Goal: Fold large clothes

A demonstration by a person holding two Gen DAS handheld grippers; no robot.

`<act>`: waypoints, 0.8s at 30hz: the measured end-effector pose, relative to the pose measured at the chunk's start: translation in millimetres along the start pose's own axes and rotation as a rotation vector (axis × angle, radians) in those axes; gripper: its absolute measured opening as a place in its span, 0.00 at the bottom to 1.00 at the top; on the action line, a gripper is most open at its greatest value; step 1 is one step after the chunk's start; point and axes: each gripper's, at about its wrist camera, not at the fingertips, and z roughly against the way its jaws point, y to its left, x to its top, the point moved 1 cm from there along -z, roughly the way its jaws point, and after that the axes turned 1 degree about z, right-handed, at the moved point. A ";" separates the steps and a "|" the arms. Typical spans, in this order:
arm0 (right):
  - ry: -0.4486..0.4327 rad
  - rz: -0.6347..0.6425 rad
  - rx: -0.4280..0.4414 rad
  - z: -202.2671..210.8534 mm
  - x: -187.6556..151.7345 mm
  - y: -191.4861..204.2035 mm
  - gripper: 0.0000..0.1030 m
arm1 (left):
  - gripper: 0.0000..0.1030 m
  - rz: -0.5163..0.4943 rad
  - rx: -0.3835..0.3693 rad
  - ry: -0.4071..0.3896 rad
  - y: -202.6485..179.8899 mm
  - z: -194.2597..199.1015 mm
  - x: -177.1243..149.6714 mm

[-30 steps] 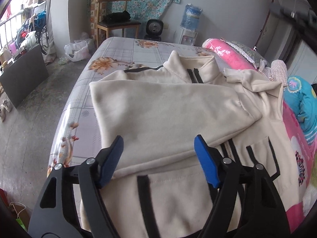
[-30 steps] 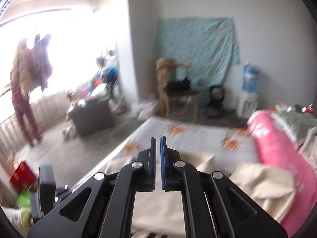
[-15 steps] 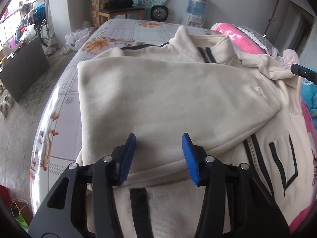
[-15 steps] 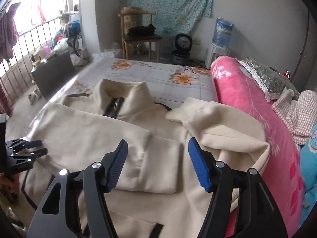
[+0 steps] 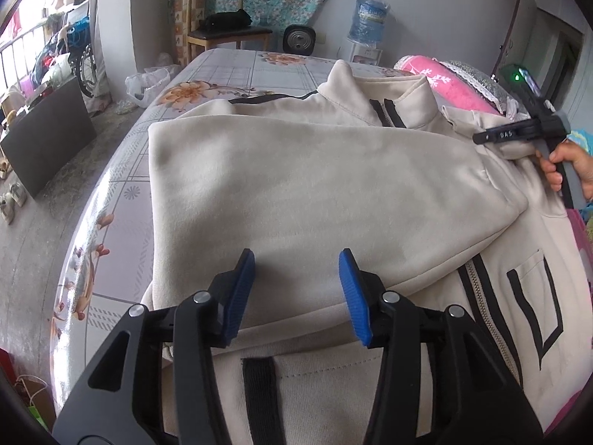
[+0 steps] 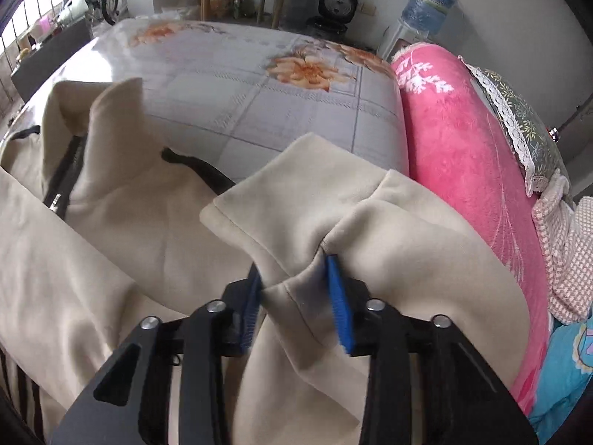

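On the bed (image 6: 259,85), the right claw (image 6: 296,300), empty and high a second earlier, had dropped and was closing on the jacket's sleeve (image 6: 307,222); the left claw (image 5: 296,293) hovered open; next fold ready.

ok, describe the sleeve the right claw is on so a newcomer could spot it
On the floral grey bed sheet lies a cream fleece zip jacket, beside the rolled pink blanket. The sleeve is the loose one bunched against that blanket, its cuff pointing toward the collar. Unlike the other sleeve, folded flat across the chest, it is crumpled, with the right claw closing on its fabric.
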 end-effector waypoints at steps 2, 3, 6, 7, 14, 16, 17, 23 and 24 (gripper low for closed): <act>-0.045 -0.075 0.032 12.4 -2.4 -10.9 0.21 | 0.43 -0.002 0.002 0.000 -0.4 -0.1 -0.2; -0.077 -0.116 0.050 22.9 -3.4 -17.2 0.18 | 0.43 -0.004 0.005 0.000 0.0 -0.3 -0.3; -0.192 -0.265 0.176 63.3 -8.3 -39.1 0.17 | 0.43 -0.003 0.004 0.001 0.1 -0.4 -0.4; -0.236 -0.301 0.221 80.6 -9.5 -44.1 0.16 | 0.43 0.001 0.000 0.000 1.1 -0.5 -0.2; -0.470 -0.311 0.430 201.7 -2.5 4.8 0.17 | 0.43 0.069 -0.046 0.008 10.9 5.5 2.1; -0.493 -0.277 0.492 220.2 1.7 40.4 0.17 | 0.43 0.106 -0.072 0.005 18.0 16.8 2.5; -0.500 -0.258 0.528 225.8 2.8 59.9 0.18 | 0.43 0.115 -0.081 -0.002 21.1 24.8 2.1; -0.319 -0.068 0.669 189.3 -7.0 195.1 0.56 | 0.43 0.128 -0.124 -0.024 35.3 68.6 -7.4; -0.270 -0.043 0.662 178.4 -13.0 209.3 0.62 | 0.43 0.131 -0.131 -0.023 37.5 73.6 -9.6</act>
